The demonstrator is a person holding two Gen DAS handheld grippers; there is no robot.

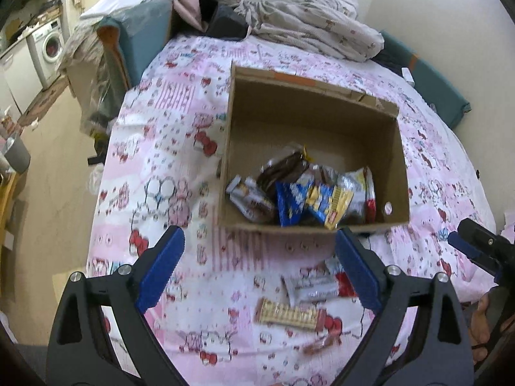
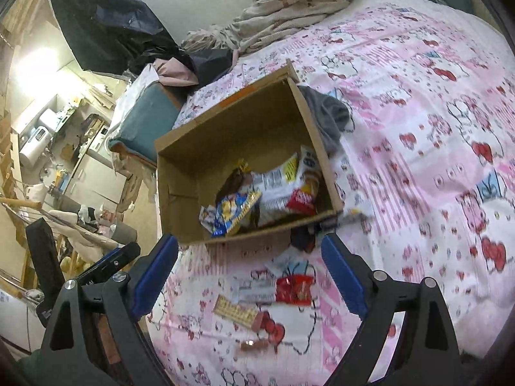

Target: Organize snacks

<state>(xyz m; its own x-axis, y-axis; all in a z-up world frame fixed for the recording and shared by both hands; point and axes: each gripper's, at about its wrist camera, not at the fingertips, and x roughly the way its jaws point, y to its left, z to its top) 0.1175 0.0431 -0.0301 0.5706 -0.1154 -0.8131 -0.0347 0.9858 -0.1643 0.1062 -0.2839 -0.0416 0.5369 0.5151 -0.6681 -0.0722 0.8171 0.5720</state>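
Note:
An open cardboard box [image 1: 309,85] stands on the pink patterned bed and holds several snack packets, among them a blue one [image 1: 297,204] and a brown one [image 1: 285,165]. Before the box lie a silver-red wrapper [image 1: 315,289], a biscuit pack [image 1: 286,315] and a small brown snack [image 1: 322,344]. My left gripper [image 1: 259,234] hangs open and empty above these loose snacks, just short of the box's near wall. The right wrist view shows the box [image 2: 225,106], a red packet [image 2: 294,289] and the biscuit pack [image 2: 236,312]; my right gripper [image 2: 249,241] is open and empty above them.
A crumpled blanket [image 1: 309,22] lies at the bed's far end. A grey cloth [image 2: 331,115] sits against the box's right side. Teal padding [image 1: 437,87] lines the wall. The bed's left edge drops to the floor [image 1: 54,167], with a washing machine [image 1: 48,45] beyond.

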